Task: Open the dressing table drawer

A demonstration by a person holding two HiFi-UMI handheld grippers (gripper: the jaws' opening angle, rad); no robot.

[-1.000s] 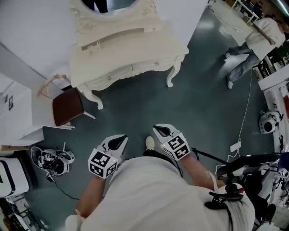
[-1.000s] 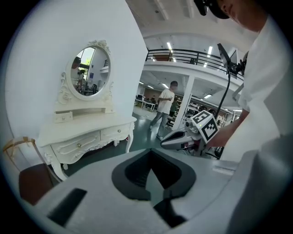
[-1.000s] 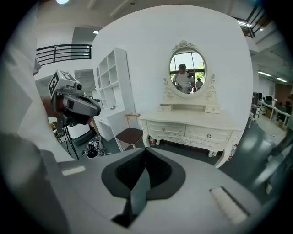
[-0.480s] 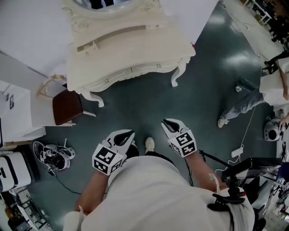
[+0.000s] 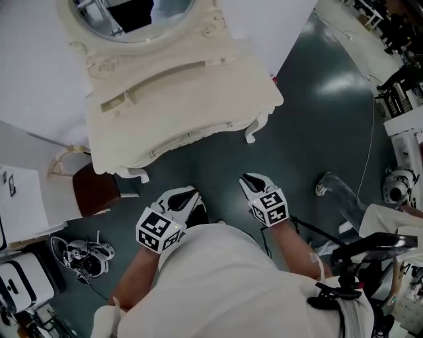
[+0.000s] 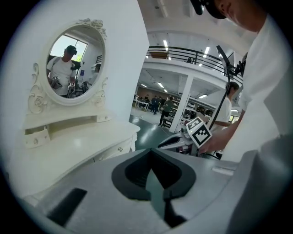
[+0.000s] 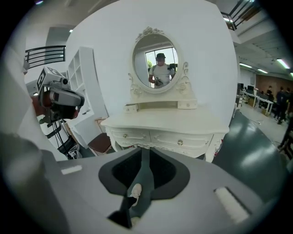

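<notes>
The cream dressing table [image 5: 178,99] with its oval mirror [image 5: 132,16] fills the top of the head view. Its drawers [image 5: 192,135] run along the curved front, shut, with small knobs. In the right gripper view the drawer front [image 7: 158,138] lies straight ahead, some way off. My left gripper [image 5: 192,193] and right gripper [image 5: 248,178] hang over the dark floor, short of the table and apart from it. The right gripper's [image 7: 142,153] jaws are opening with nothing between them. The left gripper's [image 6: 150,155] jaws stand a little apart, empty.
A brown-seated chair [image 5: 98,188] stands left of the table, beside a white cabinet [image 5: 20,198]. A device with cables [image 5: 86,254] lies on the floor at lower left. Another person's leg [image 5: 337,191] and black stands [image 5: 370,244] are at the right.
Both grippers have travelled forward toward the table, which now sits nearer and larger in the head view. The other person at the right has shifted toward the lower right.
</notes>
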